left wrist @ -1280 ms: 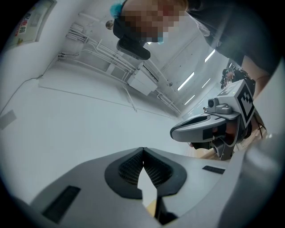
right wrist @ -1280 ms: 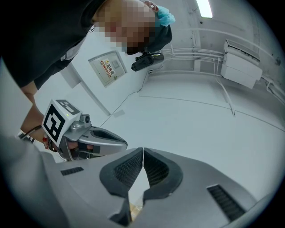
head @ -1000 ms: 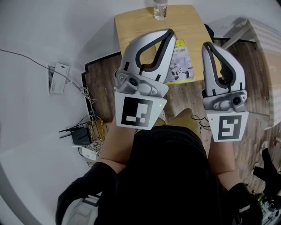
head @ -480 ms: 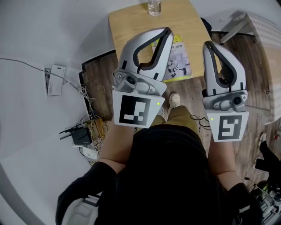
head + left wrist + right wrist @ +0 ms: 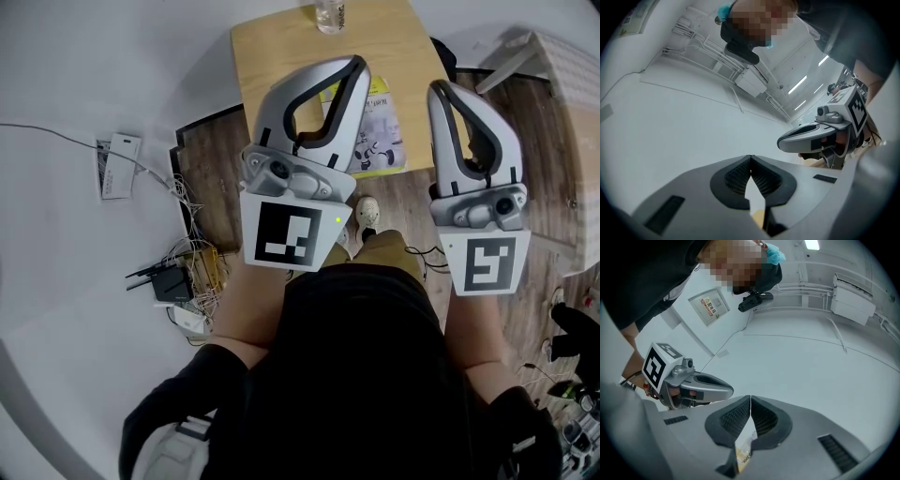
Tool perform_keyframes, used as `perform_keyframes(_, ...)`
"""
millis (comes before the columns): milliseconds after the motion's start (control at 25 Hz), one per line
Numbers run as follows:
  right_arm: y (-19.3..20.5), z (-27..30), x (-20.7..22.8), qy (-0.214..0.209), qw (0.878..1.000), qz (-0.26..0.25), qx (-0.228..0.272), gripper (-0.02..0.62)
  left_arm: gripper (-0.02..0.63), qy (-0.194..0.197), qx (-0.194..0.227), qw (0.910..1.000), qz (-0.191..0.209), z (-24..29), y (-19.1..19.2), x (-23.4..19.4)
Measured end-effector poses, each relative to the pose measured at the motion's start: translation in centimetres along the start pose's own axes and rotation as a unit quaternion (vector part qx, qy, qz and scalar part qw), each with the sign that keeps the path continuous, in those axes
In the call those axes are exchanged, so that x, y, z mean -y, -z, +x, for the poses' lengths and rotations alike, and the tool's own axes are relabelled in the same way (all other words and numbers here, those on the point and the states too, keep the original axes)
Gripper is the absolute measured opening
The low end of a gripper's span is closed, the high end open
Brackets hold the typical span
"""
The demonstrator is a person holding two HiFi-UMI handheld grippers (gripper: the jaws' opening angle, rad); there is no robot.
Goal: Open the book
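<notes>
Two surfaces make up the floor: pale white sheeting on the left and a dark wood-plank floor (image 5: 211, 178) toward the middle and right. On the white part lie a flat white power block (image 5: 112, 167) with a thin grey cable, and nearer the person a small black router (image 5: 171, 284) in a tangle of wires. Beyond the planks stands a light wooden table (image 5: 281, 52) with a clear bottle (image 5: 330, 14) at its far edge.

The left gripper (image 5: 352, 66) points toward the table. Its jaws are pressed together with nothing between them. Just right of it, a yellow-and-white book (image 5: 382, 131) lies flat on the near right part of the tabletop. It seems closed, though the left gripper hides its left edge. A light shoe (image 5: 367, 212) shows below the table's edge.

The right gripper (image 5: 439, 89) is held beside the left one, apart from the book, its jaws likewise closed on nothing. At far right sits a white slatted piece of furniture (image 5: 562, 70). Both gripper views show plain white walls and ceiling pipes.
</notes>
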State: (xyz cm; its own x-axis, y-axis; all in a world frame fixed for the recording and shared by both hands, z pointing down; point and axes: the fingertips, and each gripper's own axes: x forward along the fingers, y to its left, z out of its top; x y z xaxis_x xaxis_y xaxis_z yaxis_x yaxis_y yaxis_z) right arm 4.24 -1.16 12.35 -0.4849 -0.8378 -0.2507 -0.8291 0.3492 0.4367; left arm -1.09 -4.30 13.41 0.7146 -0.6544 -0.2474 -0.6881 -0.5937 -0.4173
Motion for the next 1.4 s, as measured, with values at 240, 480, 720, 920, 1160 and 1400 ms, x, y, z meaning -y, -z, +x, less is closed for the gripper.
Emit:
perform_keyframes(240, 2.1, 0.6, 0.7, -0.019, 1.000, 0.012, -0.012, 0.031, 0.009, 0.001, -0.008, 0.9999, 0.008, 1.3, 0.8, 0.5)
perform_keyframes(480, 5.6, 1.0, 1.6, -0.031, 0.997, 0.050, -0.041, 0.031, 0.009, -0.006, -0.022, 0.9997, 0.001, 2.6, 2.0, 1.1)
perform_keyframes(720, 11.7, 1.5, 1.8, -0.044, 0.989, 0.104, -0.101, 0.034, 0.009, -0.013, -0.037, 0.9992, 0.004, 4.1, 3.5, 1.7)
perform_keyframes(920, 16.4, 1.8, 1.3, -0.072, 0.978, 0.130, -0.147, 0.113, 0.009, -0.028, -0.050, 0.9984, 0.004, 5.3, 4.5, 1.5)
perform_keyframes(1160, 21.0, 1.9, 0.9, -0.087, 0.967, 0.159, -0.180, 0.126, 0.009, -0.044, -0.064, 0.9970, 0.007, 6.4, 5.8, 2.0)
perform_keyframes(1400, 25.4, 1.4, 0.3, -0.102, 0.954, 0.171, -0.225, 0.143, 0.009, -0.054, -0.074, 0.9957, 0.009, 6.8, 6.6, 2.7)
